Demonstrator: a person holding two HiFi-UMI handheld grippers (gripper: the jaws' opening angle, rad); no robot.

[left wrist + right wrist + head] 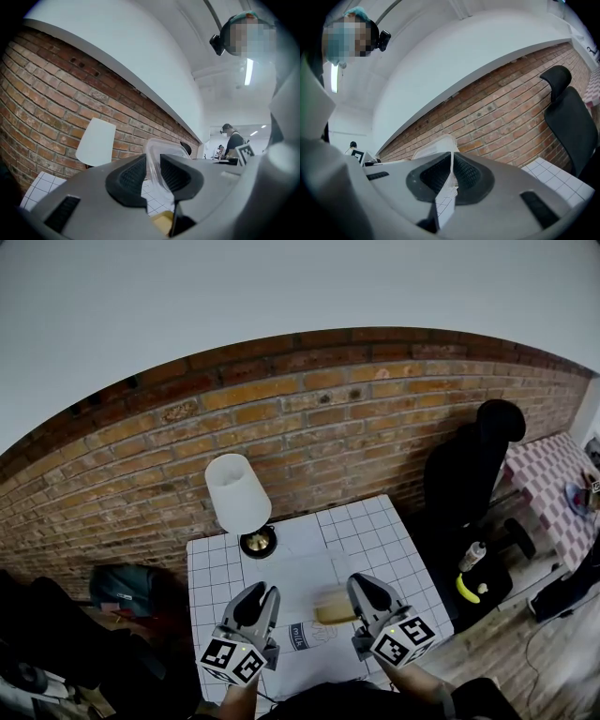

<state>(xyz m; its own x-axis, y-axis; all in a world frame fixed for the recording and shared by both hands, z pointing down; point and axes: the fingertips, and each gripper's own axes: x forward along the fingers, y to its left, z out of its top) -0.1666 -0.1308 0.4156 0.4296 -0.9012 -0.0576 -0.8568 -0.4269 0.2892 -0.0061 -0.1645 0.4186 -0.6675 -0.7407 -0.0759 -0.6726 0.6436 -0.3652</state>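
Head view, left gripper (260, 594): at 7 o'clock of the table (375, 526), with its jaws pointing to 12 o'clock and its marker cube nearest the camera.
Head view, right gripper (370, 587): at 5 o'clock of the table, just beside the container's right end.
Head view, clear plastic container (335, 611): blurred and yellowish inside. It sits between the two grippers, over a white paper sheet (305, 563). Whether it rests on the table cannot be told.
Head view, surroundings: a lamp (236, 491) with a white shade stands at 11 o'clock of the container, against the brick wall (328, 418). A black chair (469, 465) is at 2 o'clock, off the table. A bottle (472, 556) is at 3 o'clock, well apart.
Left gripper view, jaws: the left gripper (151, 164) is narrow, closed on a wall of the clear plastic container (161, 149), which rises between the pads toward 12 o'clock. Yellow contents show at 6 o'clock, below the jaws.
Left gripper view, beyond: the lamp (96, 141) is at 10 o'clock with the brick wall (42, 93) behind it. A person (232, 140) stands far off at 3 o'clock.
Right gripper view, jaws: the right gripper (451, 163) is almost together, pinching a thin edge of the clear plastic container (433, 147). The container rises to 11 o'clock and hides part of the brick wall (497, 112).
Right gripper view, beyond: the black chair (569, 122) is at 2 o'clock and the gridded table (555, 176) at 4 o'clock.
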